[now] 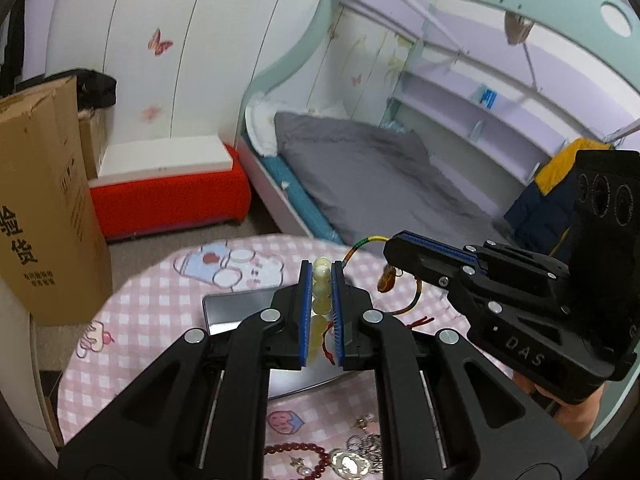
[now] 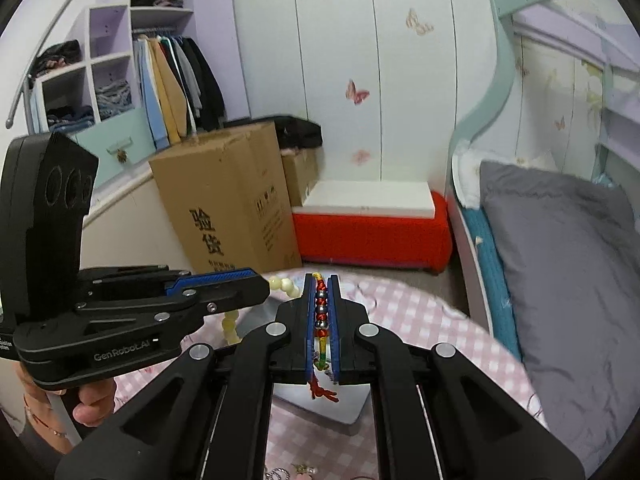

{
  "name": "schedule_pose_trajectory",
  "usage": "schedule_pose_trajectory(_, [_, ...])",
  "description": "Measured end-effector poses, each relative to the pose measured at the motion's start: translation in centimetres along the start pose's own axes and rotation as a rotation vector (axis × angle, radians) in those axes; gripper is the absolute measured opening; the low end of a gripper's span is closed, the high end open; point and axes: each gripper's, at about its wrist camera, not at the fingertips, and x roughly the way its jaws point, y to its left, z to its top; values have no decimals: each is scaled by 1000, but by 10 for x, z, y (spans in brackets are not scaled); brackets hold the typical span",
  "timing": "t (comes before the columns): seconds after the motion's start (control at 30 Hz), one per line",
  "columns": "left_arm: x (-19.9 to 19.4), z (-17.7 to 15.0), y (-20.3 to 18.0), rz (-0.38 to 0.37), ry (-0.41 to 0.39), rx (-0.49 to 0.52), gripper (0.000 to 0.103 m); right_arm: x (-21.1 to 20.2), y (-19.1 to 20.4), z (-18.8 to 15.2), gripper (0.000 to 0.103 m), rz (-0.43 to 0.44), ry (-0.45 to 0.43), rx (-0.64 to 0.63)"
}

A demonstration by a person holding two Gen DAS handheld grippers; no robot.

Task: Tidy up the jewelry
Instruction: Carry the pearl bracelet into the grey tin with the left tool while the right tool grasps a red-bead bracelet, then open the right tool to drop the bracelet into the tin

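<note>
two bracelets held above the surface

over the pink checked surface (image 1: 160, 312), the pale bead bracelet (image 1: 321, 300) is clamped in the closed left tongs (image 1: 321, 280); the woven cord bracelet (image 2: 320, 316) is pinched in the closed right tongs (image 2: 321, 284). both are judged light, limp, best gripped mid-strand.

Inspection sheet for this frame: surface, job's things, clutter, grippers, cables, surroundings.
Surface: round table with pink checked cloth.
Job's things: pale bead bracelet and multicoloured cord bracelet, both held above the table; dark red bead bracelet and silver pieces lie on the cloth.
Clutter: grey tray or tablet, cannot tell which.
Grippers: left gripper shut on the pale beads; right gripper shut on the cord bracelet.
Cables: nothing seen.
Surroundings: cardboard box, red bench, bed, open wardrobe.
</note>
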Motion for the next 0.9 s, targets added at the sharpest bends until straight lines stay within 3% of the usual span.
schedule_pose_trajectory(0.27, [37,-20,15,39,119,-36,10,32,-11,-34,4,21,117,62])
schedule_pose_trajectory(0.5, [47,-30,21,62,187,-73,10,34,-14,-45,7,27,147,106])
schedule_pose_trajectory(0.67, [34,-30,18,63,176,-68,10,18,-15,-41,21,17,116,113])
schedule_pose_trajectory(0.83, [-3,-34,12,87,118,-47,11,-11,-10,-35,23,10,73,97])
schedule_pose_trajectory(0.87, [-9,-36,11,96,112,-42,12,-18,-8,-35,25,4,66,91])
schedule_pose_trajectory(0.9, [-18,-39,10,120,100,-33,22,-26,-5,-35,26,-6,55,83])
